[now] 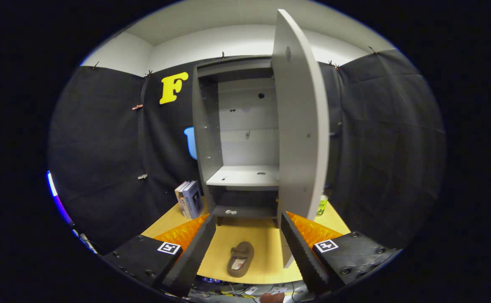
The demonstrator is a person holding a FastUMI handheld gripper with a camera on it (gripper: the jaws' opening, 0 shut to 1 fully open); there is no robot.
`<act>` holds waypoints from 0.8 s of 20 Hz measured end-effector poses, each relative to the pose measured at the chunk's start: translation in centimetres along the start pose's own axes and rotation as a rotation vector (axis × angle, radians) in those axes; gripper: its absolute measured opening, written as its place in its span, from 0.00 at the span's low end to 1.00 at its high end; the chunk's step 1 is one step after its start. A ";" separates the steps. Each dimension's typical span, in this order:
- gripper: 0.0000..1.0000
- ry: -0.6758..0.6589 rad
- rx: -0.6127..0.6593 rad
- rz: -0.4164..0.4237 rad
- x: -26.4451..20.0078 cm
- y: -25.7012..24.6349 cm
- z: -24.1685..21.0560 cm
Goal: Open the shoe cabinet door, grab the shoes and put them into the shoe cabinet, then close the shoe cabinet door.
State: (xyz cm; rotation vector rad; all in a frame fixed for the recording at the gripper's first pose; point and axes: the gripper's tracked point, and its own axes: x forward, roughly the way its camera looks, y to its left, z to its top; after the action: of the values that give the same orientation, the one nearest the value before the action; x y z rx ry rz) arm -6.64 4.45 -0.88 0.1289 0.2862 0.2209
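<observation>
**Jaws wide, cabinet door open, shoe on the tabletop**

Jaws stand wide apart and hold nothing: the gripper (247,252) hangs at the bottom centre of the frame, its two fingers (190,256) splayed to either side of a bare stretch of table.

Between those fingers, low in the frame, a brown shoe (240,258) lies flat on the light wooden table (266,244), near the table's front edge and touching neither finger. Beyond it, in the middle of the frame, the grey shoe cabinet (237,139) stands on the table with its door (302,126) swung open toward the camera, edge-on and right of centre. Inside, a pale shelf (243,176) crosses the lower middle of the cabinet, and a darker compartment sits beneath it with a small pale object on its floor (too small to tell what it is).

Left of the cabinet's foot, a few books (190,198) stand upright on the table. Just right of the door's lower edge, a green-labelled bottle (322,205) peeks out.

Black cloth (102,160) lines the booth on the left, right and behind the cabinet; above it, at the top of the frame, a white wall (228,42) and ceiling show. Loose cables (237,290) lie below the table's front edge.
</observation>
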 end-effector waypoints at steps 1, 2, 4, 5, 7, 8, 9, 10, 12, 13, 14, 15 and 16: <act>0.99 0.039 0.010 0.007 0.5 0.5 -1.6; 0.99 0.079 0.024 0.015 1.0 0.9 -3.0; 0.99 0.157 0.049 0.028 2.5 2.4 -6.5; 0.99 0.193 0.055 0.035 3.3 2.9 -8.4; 1.00 0.272 0.057 0.039 4.7 3.6 -12.3; 0.99 0.306 0.056 0.045 5.3 3.9 -14.2; 0.99 0.337 0.057 0.048 6.1 4.1 -16.0; 0.99 0.368 0.058 0.050 7.0 4.3 -18.0; 0.99 0.418 0.069 0.044 8.5 4.5 -21.7; 0.99 0.428 0.071 0.046 9.5 4.6 -23.3; 0.99 0.431 0.066 0.043 10.5 4.6 -24.7; 0.99 0.435 0.062 0.041 11.5 4.5 -25.9; 0.99 0.442 0.066 0.039 12.6 4.5 -27.1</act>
State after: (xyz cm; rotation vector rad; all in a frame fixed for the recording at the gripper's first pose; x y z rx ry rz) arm -3.70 14.27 -29.35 0.1504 0.7312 0.2782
